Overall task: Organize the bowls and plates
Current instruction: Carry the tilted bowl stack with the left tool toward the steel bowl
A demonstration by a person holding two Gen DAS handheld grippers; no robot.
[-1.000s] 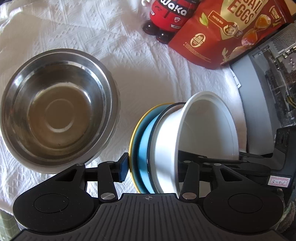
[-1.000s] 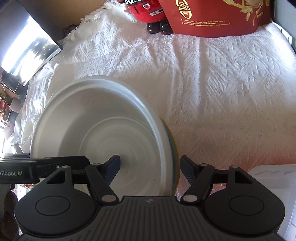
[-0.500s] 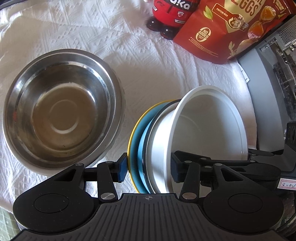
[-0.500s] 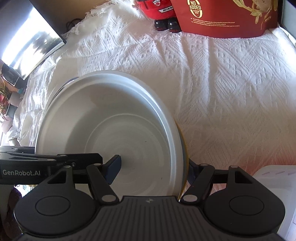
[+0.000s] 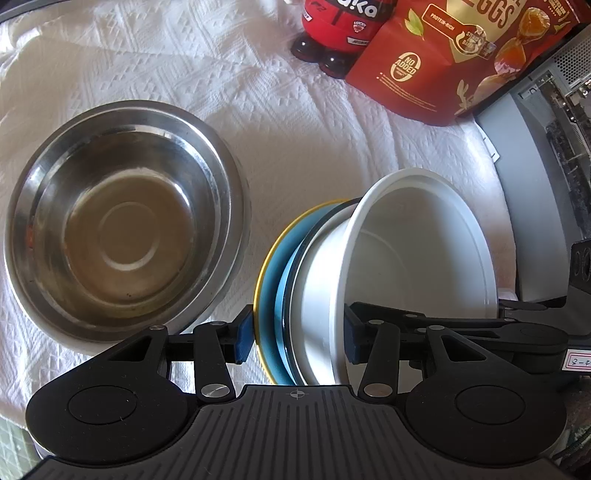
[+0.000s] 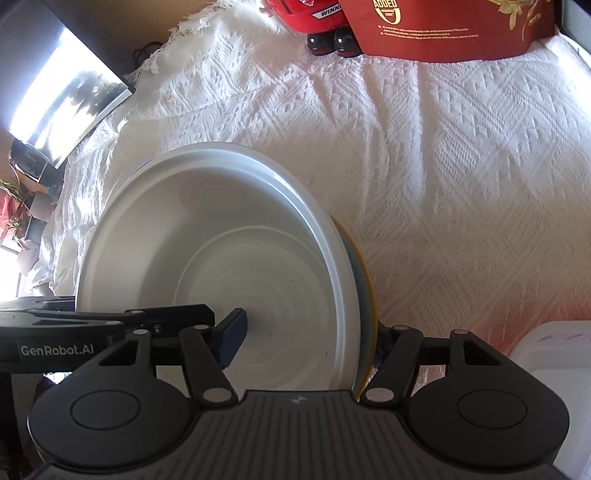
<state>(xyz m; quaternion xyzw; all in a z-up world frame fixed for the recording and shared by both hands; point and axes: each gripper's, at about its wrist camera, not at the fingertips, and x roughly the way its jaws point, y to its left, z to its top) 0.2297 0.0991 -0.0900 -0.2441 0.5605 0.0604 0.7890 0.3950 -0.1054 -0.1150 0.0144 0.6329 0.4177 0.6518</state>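
1. Stack of white bowl (image 5: 417, 254), dark-rimmed dish and blue plate (image 5: 271, 295) with yellow rim stands on edge on the white cloth (image 5: 295, 122).
2. Left gripper (image 5: 297, 336) straddles the stack; jaws have just been opening. Left pad (image 5: 245, 336) sits at the yellow rim; right pad is inside the bowl. Grip uncertain.
3. Right gripper (image 6: 306, 341) jaws have just been closing across bowl wall and plates; firm contact not clear.
4. Steel bowl (image 5: 122, 221) sits at 9 o'clock of the stack, just beside.
5. Red bottle (image 5: 332, 33) and red pouch (image 5: 454, 62) stand at 12 o'clock.
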